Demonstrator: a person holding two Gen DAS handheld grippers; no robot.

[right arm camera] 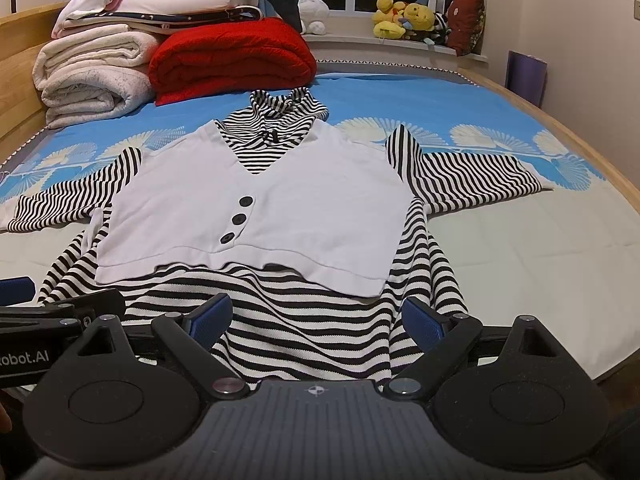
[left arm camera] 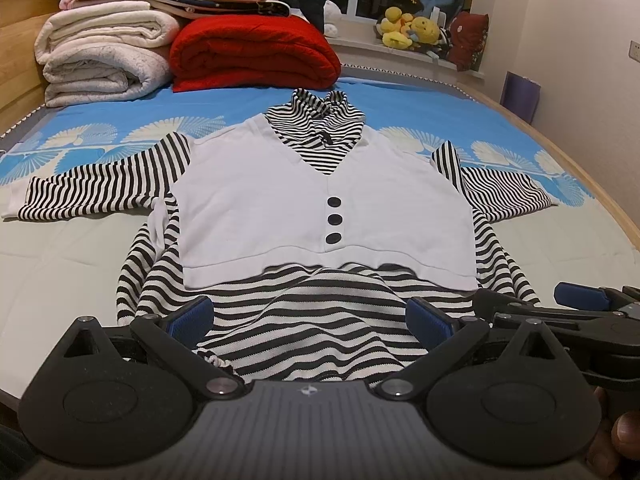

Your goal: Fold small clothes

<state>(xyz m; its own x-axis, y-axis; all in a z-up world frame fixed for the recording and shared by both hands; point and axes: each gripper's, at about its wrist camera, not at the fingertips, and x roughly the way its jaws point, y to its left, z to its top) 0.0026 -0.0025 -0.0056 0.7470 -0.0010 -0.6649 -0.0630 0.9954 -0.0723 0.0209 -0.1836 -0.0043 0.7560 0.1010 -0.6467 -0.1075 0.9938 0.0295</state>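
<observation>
Bed (left arm camera: 60,280) | striped top (left arm camera: 320,208) flat | hem between both open tongs (left arm camera: 310,316)

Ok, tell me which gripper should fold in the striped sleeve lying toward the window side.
Right. The right gripper sits nearer that sleeve, fingers open; the left gripper is farther from it.

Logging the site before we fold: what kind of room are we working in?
Most likely a bedroom. The striped dress lies on a bed beside folded blankets, and plush toys sit on the window ledge.
</observation>
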